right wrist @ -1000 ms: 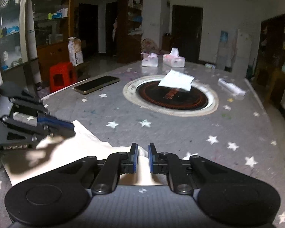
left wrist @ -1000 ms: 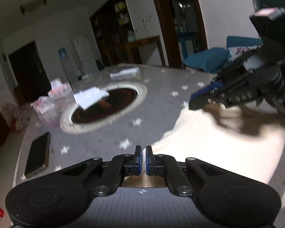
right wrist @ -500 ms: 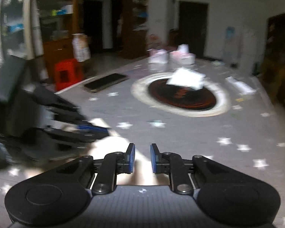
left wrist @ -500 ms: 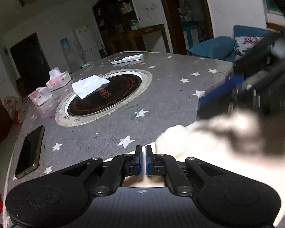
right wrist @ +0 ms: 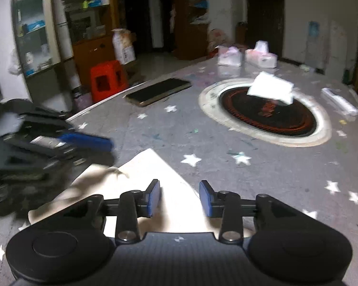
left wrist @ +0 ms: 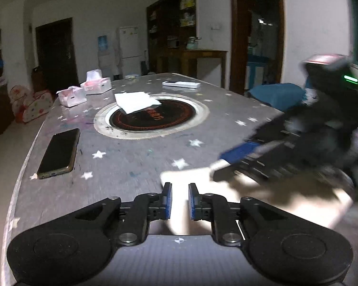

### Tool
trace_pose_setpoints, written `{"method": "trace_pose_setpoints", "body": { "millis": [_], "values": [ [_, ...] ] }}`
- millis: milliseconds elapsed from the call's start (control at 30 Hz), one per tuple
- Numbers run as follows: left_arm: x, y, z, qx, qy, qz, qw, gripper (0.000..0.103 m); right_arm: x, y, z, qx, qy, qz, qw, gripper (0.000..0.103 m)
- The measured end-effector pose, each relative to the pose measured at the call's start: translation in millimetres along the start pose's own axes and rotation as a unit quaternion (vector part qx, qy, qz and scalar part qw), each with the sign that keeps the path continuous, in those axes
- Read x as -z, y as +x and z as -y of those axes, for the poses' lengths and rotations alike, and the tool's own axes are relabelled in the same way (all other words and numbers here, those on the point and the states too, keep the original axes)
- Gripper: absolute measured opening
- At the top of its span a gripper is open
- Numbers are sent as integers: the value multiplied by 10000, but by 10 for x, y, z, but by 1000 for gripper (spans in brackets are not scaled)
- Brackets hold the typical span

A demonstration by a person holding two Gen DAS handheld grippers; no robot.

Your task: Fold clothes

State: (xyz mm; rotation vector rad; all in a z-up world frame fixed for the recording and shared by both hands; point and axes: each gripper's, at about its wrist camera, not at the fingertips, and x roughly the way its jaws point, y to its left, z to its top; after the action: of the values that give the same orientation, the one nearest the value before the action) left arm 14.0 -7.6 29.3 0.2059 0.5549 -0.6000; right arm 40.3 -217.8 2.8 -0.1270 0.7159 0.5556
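A cream folded garment [left wrist: 281, 197] lies flat on the grey star-patterned table [left wrist: 131, 166]. My left gripper [left wrist: 179, 200] hangs over its near left corner, jaws opening, pads a narrow gap apart and not pressing on the fabric. My right gripper [right wrist: 180, 197] is above the garment [right wrist: 152, 166] at its other side. Its jaws are opening wider, with the cloth lying below them and nothing pinched. Each gripper shows blurred in the other's view: the right gripper [left wrist: 245, 150] at the right, the left gripper [right wrist: 88, 140] at the left.
A dark phone [left wrist: 59, 153] lies near the table's left edge. A round black hob [left wrist: 152, 119] is set into the middle, with a white folded sheet [left wrist: 136, 101] on it. Two tissue packs [left wrist: 83, 91] and a white remote [left wrist: 181, 84] lie beyond. A red stool [right wrist: 107, 78] stands on the floor.
Both grippers were shut at the garment's edge and now stand with their jaws apart. The garment has dropped flat onto the table. Both hands have shifted sideways, with motion blur.
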Motion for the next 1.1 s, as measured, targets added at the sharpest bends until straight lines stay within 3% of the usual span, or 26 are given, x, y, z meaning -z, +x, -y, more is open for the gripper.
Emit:
{"method": "trace_pose_setpoints", "body": {
  "millis": [100,167,233,367,467,600,800,933,1100],
  "values": [
    [114,-162,44,-2,-3,-64,10000,31,20,34,-28,-52,-39,-44,10000,17],
    [138,-214,52,-18,-100,-19,9999,32,16,4,-88,141,-160,91,9997,7],
    [139,-254,72,-27,-126,52,9999,32,5,-40,-140,395,-264,273,9985,7],
    [43,-206,149,112,57,160,9998,32,25,79,-127,513,-270,133,9982,8],
    [-25,-20,181,176,151,46,9997,29,-7,59,-97,566,-162,161,9981,17],
    [-45,272,186,256,229,-182,9992,26,6,-152,41,497,224,279,9981,17],
    [5,473,188,172,219,-256,9993,27,269,-624,5,571,-17,226,9981,17],
    [14,452,233,139,237,-294,9992,26,513,-671,70,932,-45,92,9956,17],
    [51,401,221,220,-47,-388,9990,25,686,-714,179,962,188,146,9951,17]
  ]
}}
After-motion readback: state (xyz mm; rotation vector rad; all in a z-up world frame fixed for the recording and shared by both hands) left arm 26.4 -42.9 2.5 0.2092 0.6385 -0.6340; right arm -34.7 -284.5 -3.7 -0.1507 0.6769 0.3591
